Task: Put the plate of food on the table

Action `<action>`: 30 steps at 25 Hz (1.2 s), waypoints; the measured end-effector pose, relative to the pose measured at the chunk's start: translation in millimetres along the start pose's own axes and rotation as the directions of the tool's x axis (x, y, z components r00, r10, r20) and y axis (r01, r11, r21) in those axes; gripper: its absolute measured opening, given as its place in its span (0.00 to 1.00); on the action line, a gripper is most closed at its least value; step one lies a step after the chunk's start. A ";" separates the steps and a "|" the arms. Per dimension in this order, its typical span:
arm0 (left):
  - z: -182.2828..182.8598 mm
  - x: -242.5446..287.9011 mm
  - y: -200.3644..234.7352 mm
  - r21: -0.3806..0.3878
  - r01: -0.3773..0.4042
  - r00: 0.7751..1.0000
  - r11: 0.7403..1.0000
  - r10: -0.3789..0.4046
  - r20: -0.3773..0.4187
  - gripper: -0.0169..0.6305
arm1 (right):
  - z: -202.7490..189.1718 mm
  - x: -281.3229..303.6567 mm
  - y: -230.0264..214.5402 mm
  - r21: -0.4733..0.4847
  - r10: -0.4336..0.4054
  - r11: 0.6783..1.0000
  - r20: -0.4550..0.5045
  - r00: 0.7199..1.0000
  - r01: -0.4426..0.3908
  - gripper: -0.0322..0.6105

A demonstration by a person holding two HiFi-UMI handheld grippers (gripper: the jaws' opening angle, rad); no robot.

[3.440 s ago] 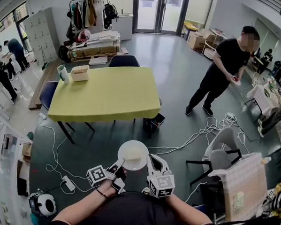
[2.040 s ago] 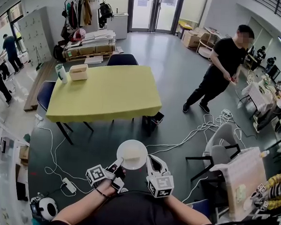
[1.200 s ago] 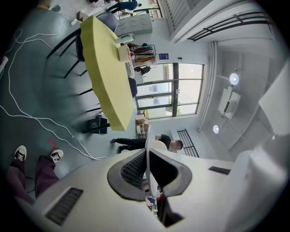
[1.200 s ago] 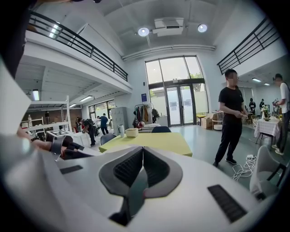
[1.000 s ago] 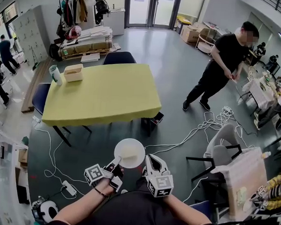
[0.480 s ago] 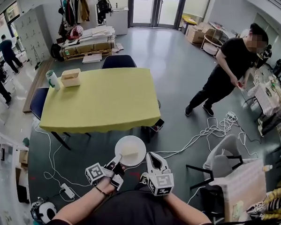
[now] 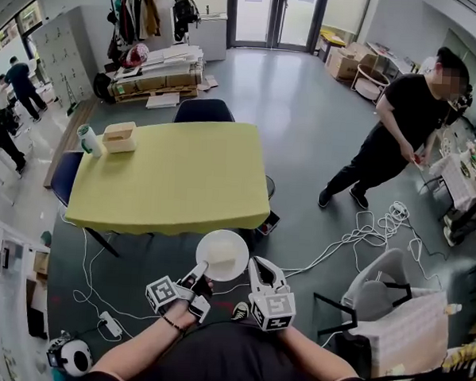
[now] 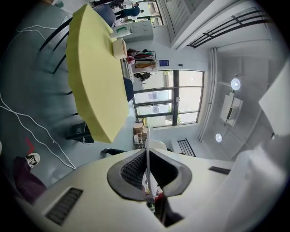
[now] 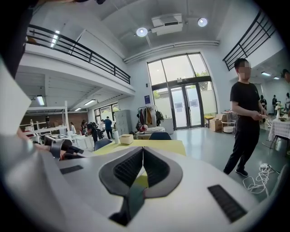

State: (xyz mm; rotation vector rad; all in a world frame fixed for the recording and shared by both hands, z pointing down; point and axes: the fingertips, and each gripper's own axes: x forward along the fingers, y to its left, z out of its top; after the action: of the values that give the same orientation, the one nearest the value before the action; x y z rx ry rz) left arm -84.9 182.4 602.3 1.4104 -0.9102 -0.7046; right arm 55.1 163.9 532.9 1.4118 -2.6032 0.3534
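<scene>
A white plate (image 7: 223, 254) with a pale bit of food on it hangs level in front of me, just short of the near edge of the yellow table (image 7: 171, 178). My left gripper (image 7: 201, 269) is shut on the plate's near-left rim. In the left gripper view the plate (image 8: 146, 149) shows edge-on as a thin white line pinched between the dark pads, with the table (image 8: 93, 81) ahead. My right gripper (image 7: 256, 264) sits beside the plate's right edge, its jaws shut with nothing between them (image 9: 141, 152). The table (image 9: 149, 146) lies ahead of it.
A tan box (image 7: 119, 136) and a cup (image 7: 88, 138) stand at the table's far left corner. Dark chairs stand at the far side (image 7: 204, 110) and the left (image 7: 63, 178). A person in black (image 7: 400, 130) stands at the right. Cables (image 7: 355, 232) trail over the floor, and a white chair (image 7: 376, 292) is near right.
I have walked toward the table with the plate held the same way. The table's near edge now lies just beyond the plate. The person in black has shifted right in view.
</scene>
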 end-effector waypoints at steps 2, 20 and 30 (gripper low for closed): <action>0.5 10.2 0.3 0.009 -0.015 1.000 1.000 0.014 0.012 0.06 | 1.9 5.7 -10.7 -0.001 0.013 1.000 -0.004 1.000 -0.013 0.07; 3.4 65.5 3.2 -0.008 -0.033 0.995 0.999 0.034 0.093 0.06 | -0.5 38.2 -64.6 0.012 0.090 0.996 -0.030 0.996 -0.089 0.07; 26.5 97.7 3.8 -0.027 -0.006 0.995 1.000 0.008 0.099 0.06 | 3.3 67.1 -82.8 0.007 0.077 0.997 -0.041 0.996 -0.077 0.07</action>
State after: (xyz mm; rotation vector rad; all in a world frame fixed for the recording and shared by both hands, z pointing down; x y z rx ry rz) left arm -59.1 85.3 615.2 1.3574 -0.9796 -0.7847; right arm 88.2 65.6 557.3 1.2945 -2.6299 0.3963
